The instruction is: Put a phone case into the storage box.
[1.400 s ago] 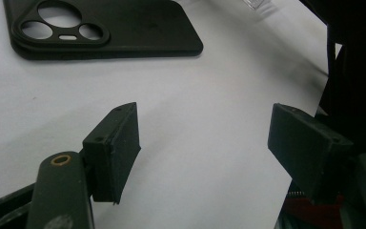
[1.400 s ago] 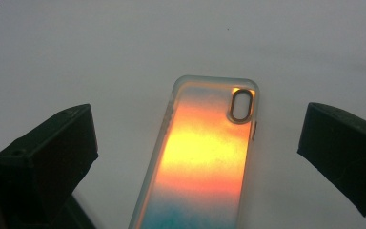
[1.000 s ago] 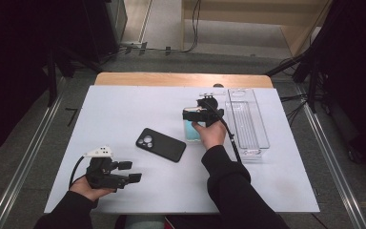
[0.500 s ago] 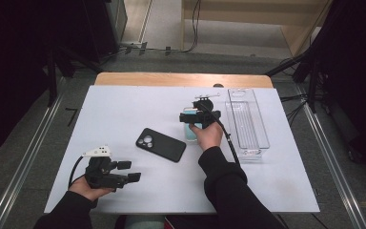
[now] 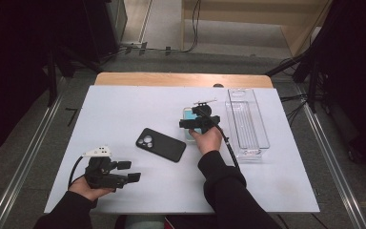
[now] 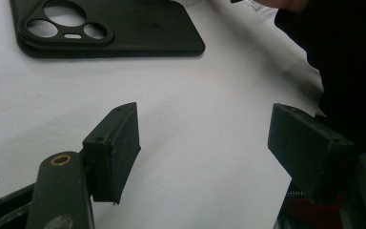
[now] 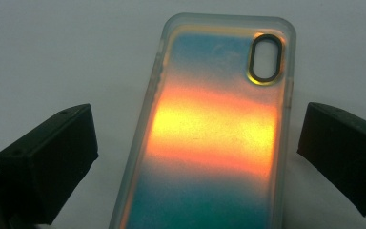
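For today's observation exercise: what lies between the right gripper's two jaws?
The right gripper has its jaws spread wide, and the iridescent phone case lies flat on the white table between them, untouched by either jaw, in the right gripper view.

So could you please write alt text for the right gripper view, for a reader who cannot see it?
An iridescent phone case, glowing orange between blue-green bands, lies flat on the white table between the open right gripper's two black jaws, untouched by either. Its oval camera cutout sits at the far end.

A lab or recording studio: around the white-topped table (image 5: 124, 109) hang black curtains (image 5: 14, 62), metal floor rails (image 5: 24, 157) run along both sides, and loose cables (image 5: 190, 28) lie beyond its far edge.
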Available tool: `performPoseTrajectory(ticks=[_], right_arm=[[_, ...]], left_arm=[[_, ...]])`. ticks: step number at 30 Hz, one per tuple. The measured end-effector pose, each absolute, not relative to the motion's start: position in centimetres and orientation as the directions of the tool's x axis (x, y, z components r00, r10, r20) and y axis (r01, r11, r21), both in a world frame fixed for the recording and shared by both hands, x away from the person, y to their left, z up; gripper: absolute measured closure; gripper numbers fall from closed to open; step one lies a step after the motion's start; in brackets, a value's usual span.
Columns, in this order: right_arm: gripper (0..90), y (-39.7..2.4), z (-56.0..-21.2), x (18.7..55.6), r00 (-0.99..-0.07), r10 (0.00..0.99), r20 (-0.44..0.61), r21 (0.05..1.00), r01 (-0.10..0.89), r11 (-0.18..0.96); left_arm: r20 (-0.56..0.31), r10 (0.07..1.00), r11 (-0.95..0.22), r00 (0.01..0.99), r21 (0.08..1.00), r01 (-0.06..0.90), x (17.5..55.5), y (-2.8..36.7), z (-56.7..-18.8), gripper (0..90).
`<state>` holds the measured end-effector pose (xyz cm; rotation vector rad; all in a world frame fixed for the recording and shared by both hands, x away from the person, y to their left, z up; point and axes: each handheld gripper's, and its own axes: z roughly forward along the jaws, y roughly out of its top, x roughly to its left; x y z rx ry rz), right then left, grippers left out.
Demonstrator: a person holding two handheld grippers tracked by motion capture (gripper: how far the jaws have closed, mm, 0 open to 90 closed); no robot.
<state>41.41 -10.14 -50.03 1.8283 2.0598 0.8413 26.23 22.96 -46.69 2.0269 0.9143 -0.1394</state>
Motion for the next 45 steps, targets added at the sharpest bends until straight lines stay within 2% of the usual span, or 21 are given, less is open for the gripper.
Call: performPoseTrajectory(ticks=[4,12,20,34,45], right_arm=[[0.0,-10.0,-50.4,41.5,-0.174,0.971,0.164,0.559,0.827,0.054],[9.4,-9.3,-50.6,41.3,-0.186,0.981,0.049,0.562,0.817,0.126],[13.3,-9.4,-50.5,41.2,-0.172,0.984,0.056,0.565,0.817,0.111],[14.2,-10.0,-50.2,41.3,-0.191,0.976,0.101,0.559,0.823,0.103],[14.5,-11.4,-47.0,40.6,-0.229,0.962,0.147,0.605,0.791,0.096]], left_arm=[[-0.418,0.553,-0.338,0.721,0.679,0.652,26.2,23.0,-46.7,26.5],[-0.419,0.554,-0.339,0.719,0.676,0.655,26.3,22.9,-46.7,26.5],[-0.421,0.556,-0.337,0.717,0.674,0.657,26.3,22.9,-46.7,26.5],[-0.424,0.558,-0.336,0.713,0.671,0.661,26.3,22.9,-46.7,26.5],[-0.429,0.56,-0.332,0.709,0.667,0.667,26.3,22.9,-46.7,26.5]])
